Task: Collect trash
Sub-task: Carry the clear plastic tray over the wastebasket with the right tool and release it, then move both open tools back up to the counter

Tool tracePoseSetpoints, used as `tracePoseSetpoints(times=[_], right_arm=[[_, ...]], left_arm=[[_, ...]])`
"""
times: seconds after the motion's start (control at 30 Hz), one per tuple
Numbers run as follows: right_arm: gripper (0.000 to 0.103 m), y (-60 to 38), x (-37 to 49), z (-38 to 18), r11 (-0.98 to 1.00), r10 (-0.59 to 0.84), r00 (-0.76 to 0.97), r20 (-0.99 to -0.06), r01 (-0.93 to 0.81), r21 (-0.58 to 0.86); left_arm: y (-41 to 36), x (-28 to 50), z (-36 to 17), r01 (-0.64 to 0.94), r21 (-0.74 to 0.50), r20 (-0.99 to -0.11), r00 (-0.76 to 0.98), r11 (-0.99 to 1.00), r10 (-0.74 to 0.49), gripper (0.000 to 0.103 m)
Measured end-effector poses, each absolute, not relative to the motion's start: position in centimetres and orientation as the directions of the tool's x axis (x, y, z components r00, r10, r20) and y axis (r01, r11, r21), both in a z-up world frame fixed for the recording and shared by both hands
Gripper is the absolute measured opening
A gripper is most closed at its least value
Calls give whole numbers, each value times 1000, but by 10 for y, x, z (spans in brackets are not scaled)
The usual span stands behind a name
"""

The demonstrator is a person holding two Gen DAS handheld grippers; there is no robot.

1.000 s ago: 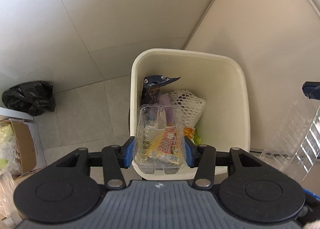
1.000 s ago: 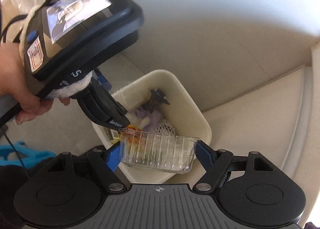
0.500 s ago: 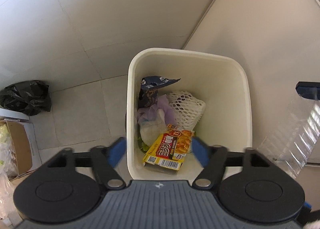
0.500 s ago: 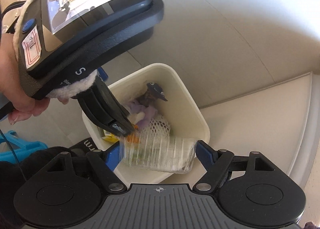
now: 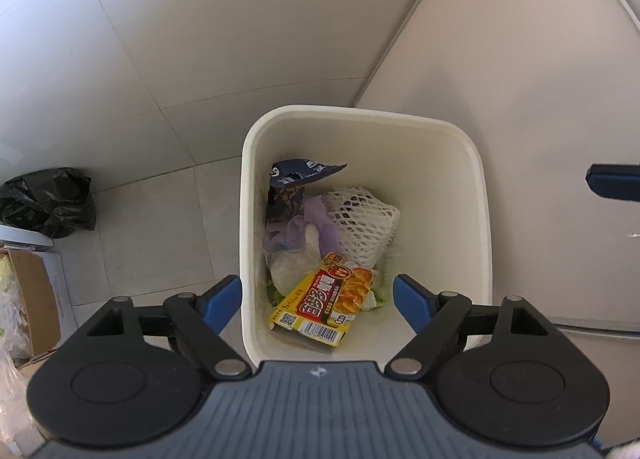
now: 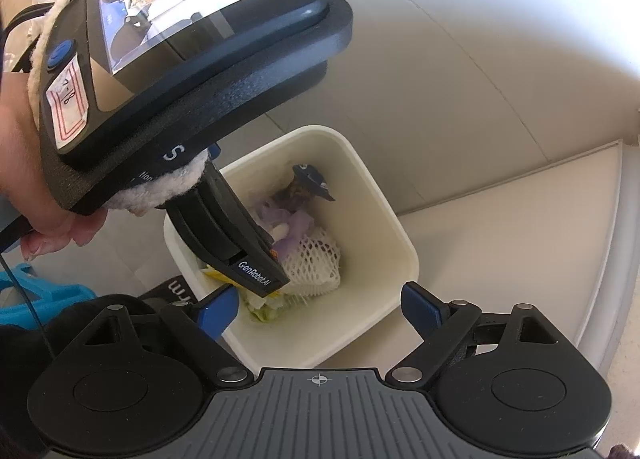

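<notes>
Holding both grippers spread and empty, I see the bin straight ahead: the left gripper (image 5: 316, 299) hangs over the bin (image 5: 362, 115) at frame centre, nearer than my right gripper (image 6: 320, 303), trash box (image 5: 324, 309) lying inside, lower middle.

Cream bin (image 5: 478, 219), yellow-orange printed box (image 5: 326, 305), white mesh foam net (image 5: 362, 223), navy patterned wrapper (image 5: 298, 175), black bag (image 5: 48, 201)

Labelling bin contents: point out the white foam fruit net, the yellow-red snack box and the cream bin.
white foam fruit net (image 5: 362, 225), left wrist view, mesh middle
yellow-red snack box (image 5: 326, 305), left wrist view, printed face
cream bin (image 5: 360, 113), left wrist view, far rim
</notes>
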State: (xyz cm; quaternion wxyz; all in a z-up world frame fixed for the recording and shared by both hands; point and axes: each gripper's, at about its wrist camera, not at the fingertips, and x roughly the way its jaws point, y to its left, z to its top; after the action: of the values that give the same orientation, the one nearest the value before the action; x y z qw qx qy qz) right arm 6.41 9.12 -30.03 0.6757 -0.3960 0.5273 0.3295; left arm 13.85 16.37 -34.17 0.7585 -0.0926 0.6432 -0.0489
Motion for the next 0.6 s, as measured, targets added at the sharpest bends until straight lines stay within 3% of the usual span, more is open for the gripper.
tracePoseSetpoints(times=[0.3,0.6], right_arm=[[90,92,65,-289,503,65,238,-969,-846,-174],[91,84,65,-244,558,186,293,-938,-817,-145]], left_arm=[[172,137,-332,-53,-201,-963,193,978,-188,81],[199,123,-298,-97,-190,-952,260,977,-159,90]])
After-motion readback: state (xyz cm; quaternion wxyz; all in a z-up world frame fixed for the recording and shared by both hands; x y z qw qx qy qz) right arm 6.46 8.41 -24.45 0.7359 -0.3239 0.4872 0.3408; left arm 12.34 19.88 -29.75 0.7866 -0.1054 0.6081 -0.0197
